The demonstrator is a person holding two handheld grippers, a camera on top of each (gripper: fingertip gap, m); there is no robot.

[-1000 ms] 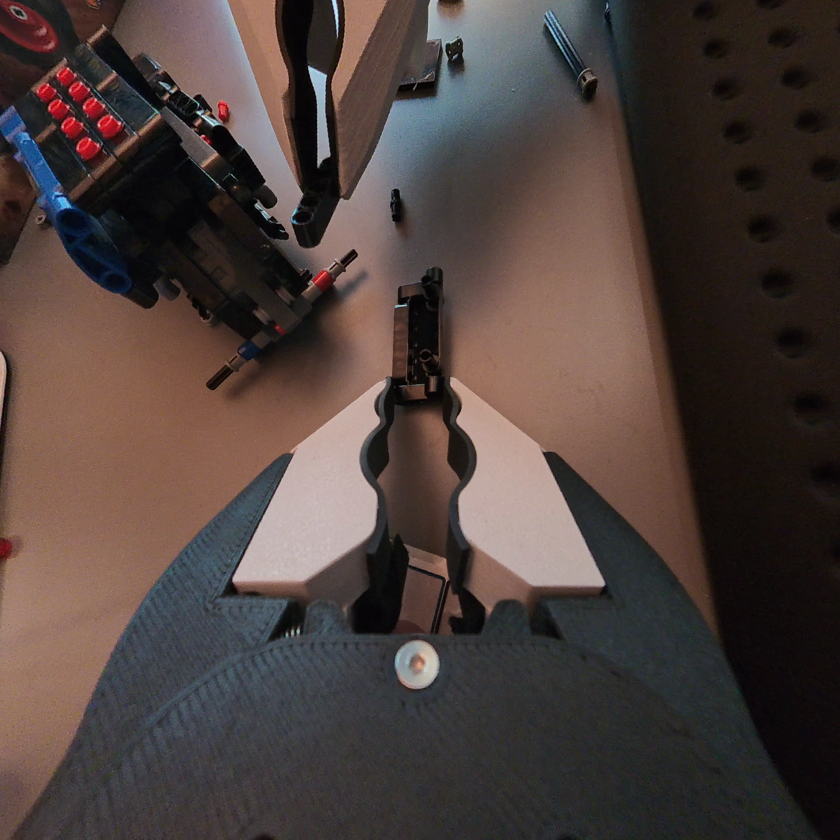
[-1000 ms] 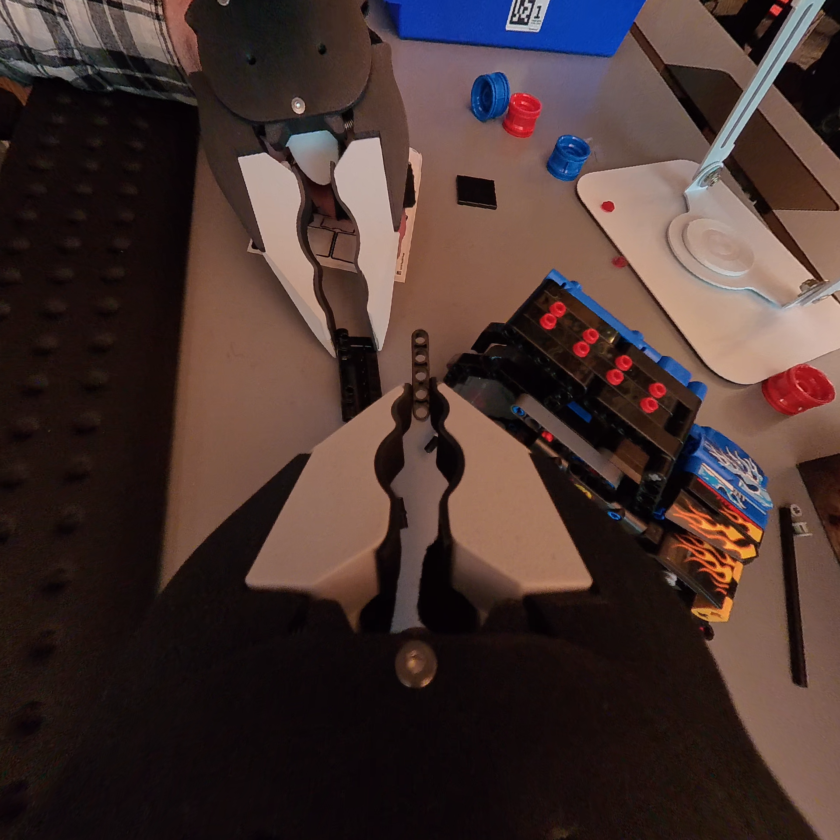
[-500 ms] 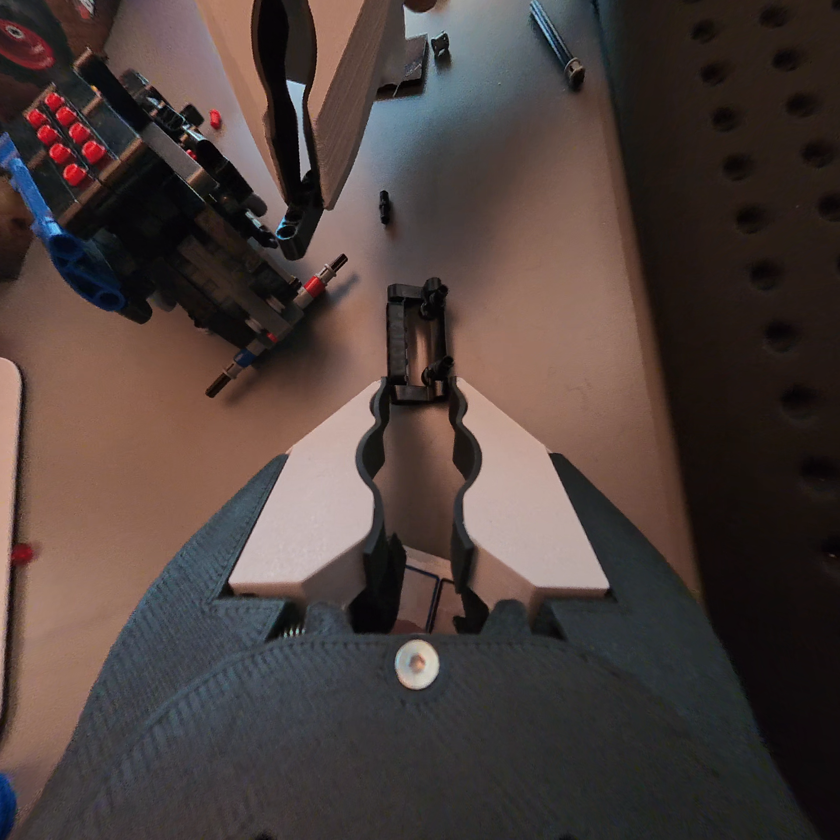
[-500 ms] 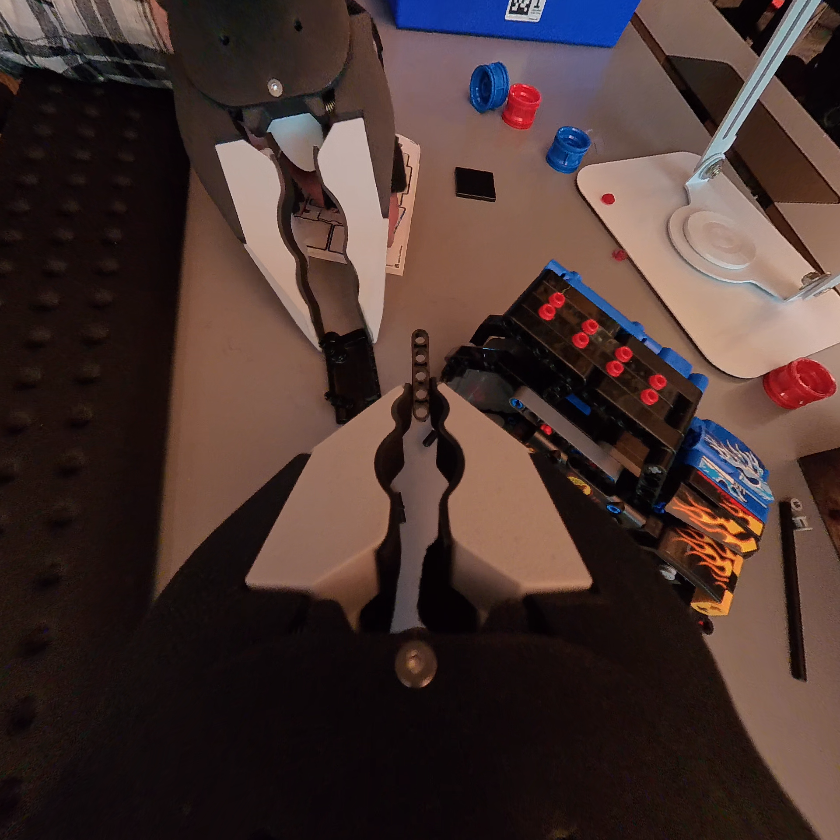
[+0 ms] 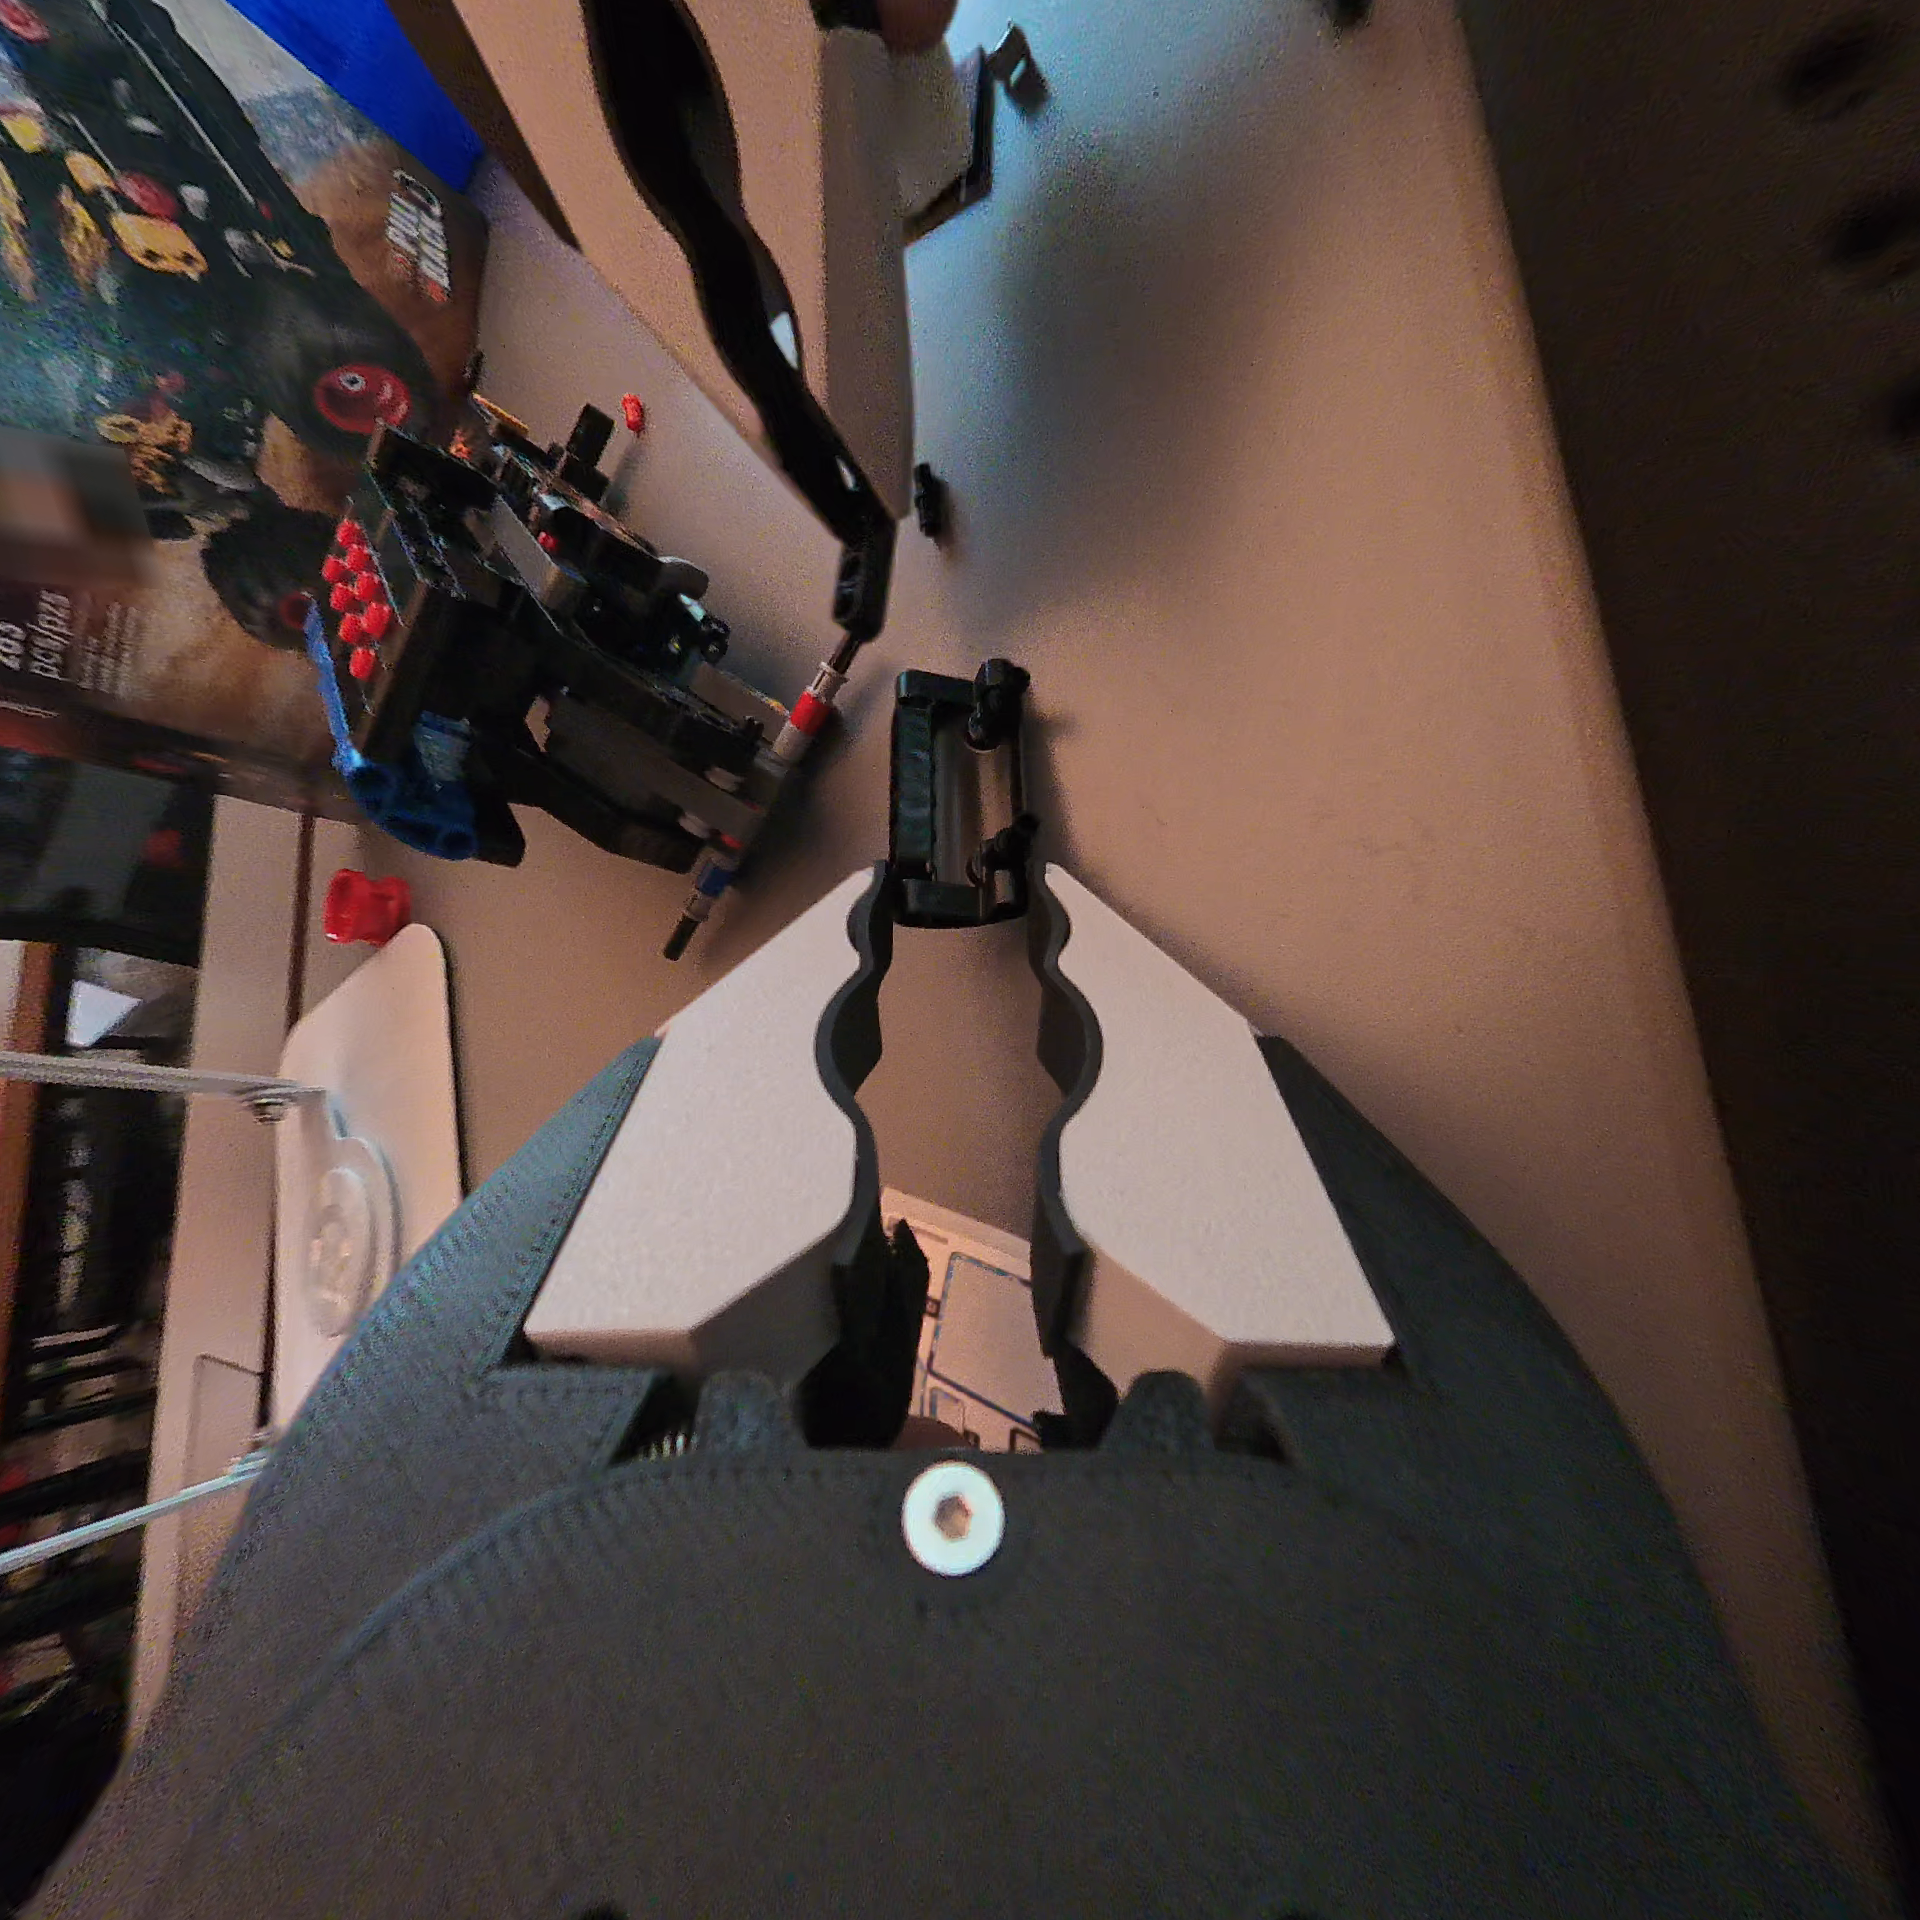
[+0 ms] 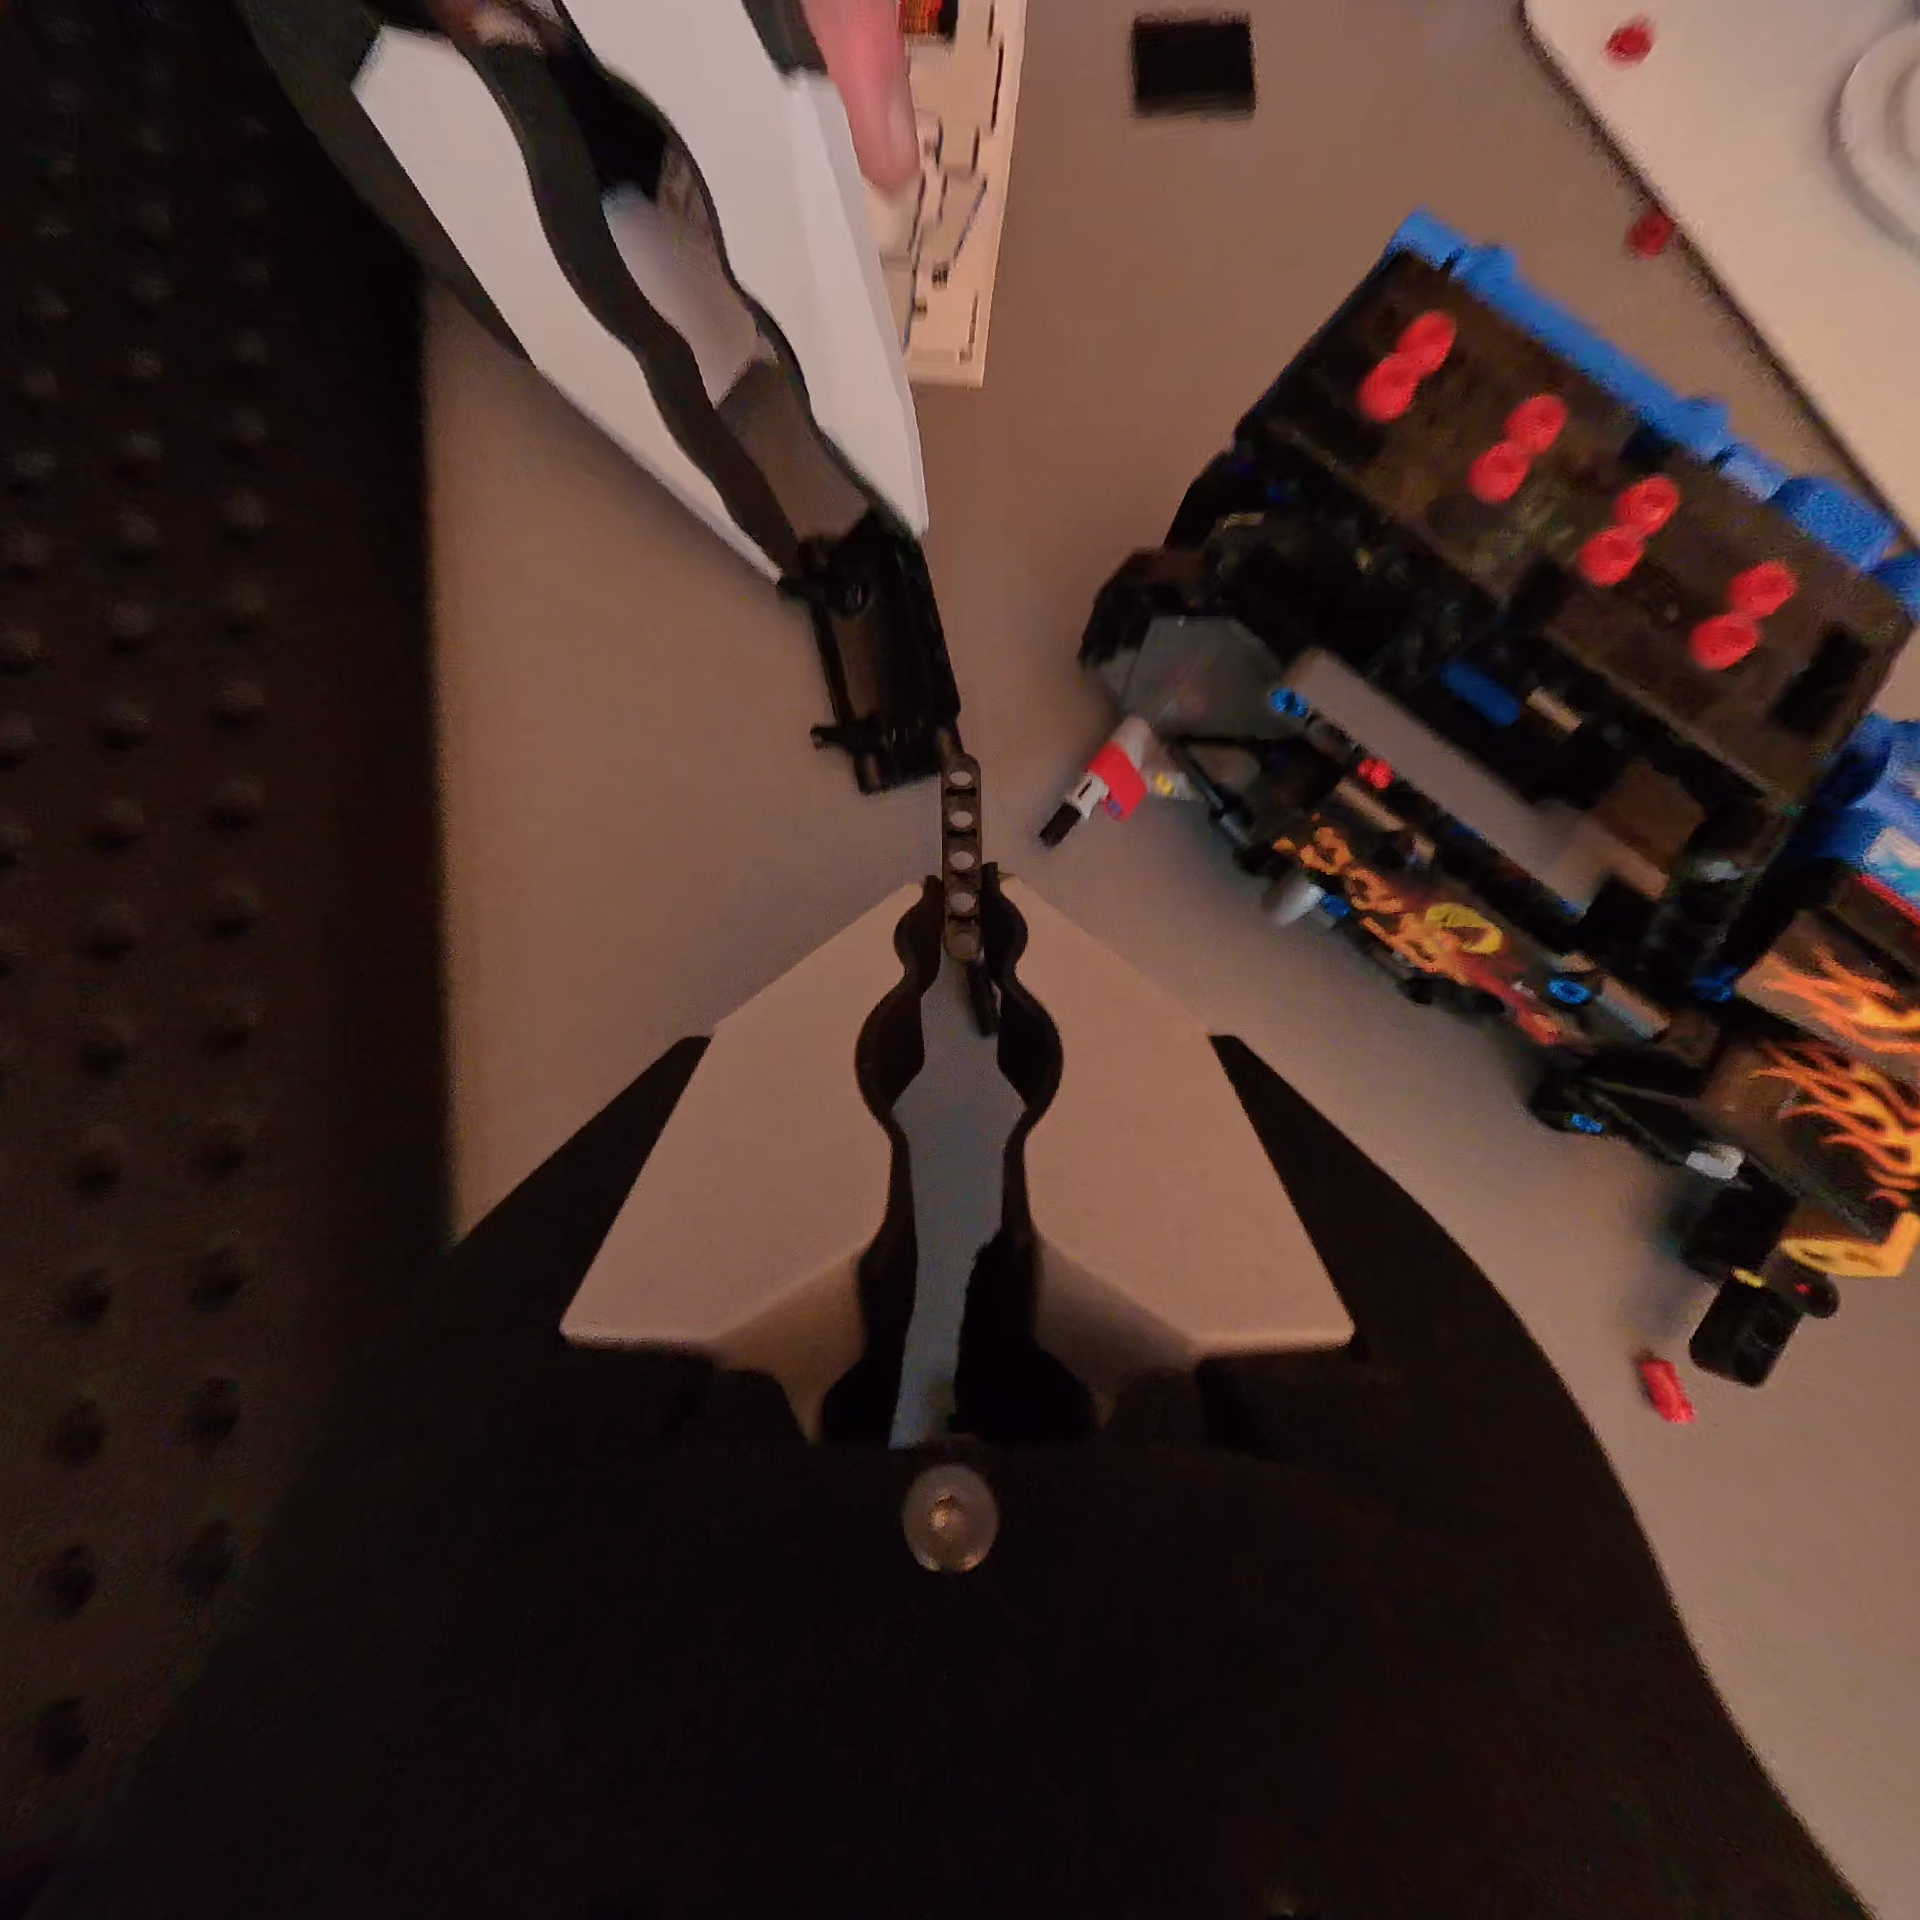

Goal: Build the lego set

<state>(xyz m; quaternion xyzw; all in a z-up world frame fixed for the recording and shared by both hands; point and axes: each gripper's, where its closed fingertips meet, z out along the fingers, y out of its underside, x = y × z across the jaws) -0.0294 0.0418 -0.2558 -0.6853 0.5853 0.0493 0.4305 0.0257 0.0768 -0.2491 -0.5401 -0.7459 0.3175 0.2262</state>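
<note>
A: Left gripper [image 5: 958,902] jaws pinch the black frame piece [image 5: 956,795] at its near end; right gripper [image 6: 961,906] jaws pinch the thin holed beam [image 6: 961,847], tip touching the frame.

B: Risk: misaligned push, beam slips. Truck model [image 6: 1538,665] sits mid-table [image 6: 1039,468], just beside.

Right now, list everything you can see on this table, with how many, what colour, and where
Lego truck build: one, black with red studs, blue trim and flame panels, on the table right of the grippers.
Black frame piece: one, held at the left gripper's tips.
Black holed beam: one, held in the right gripper, its tip at the frame piece.
Loose red pieces: several, scattered on the table.
Black square tile: one, far side of the table.
Instruction sheet: one, white, behind the left gripper.
Lego box: one, printed, beyond the truck.
White stand base: one, table edge.
Black studded mat: one, alongside the table.
Left gripper: shut on the frame.
Right gripper: shut on the beam.
</note>
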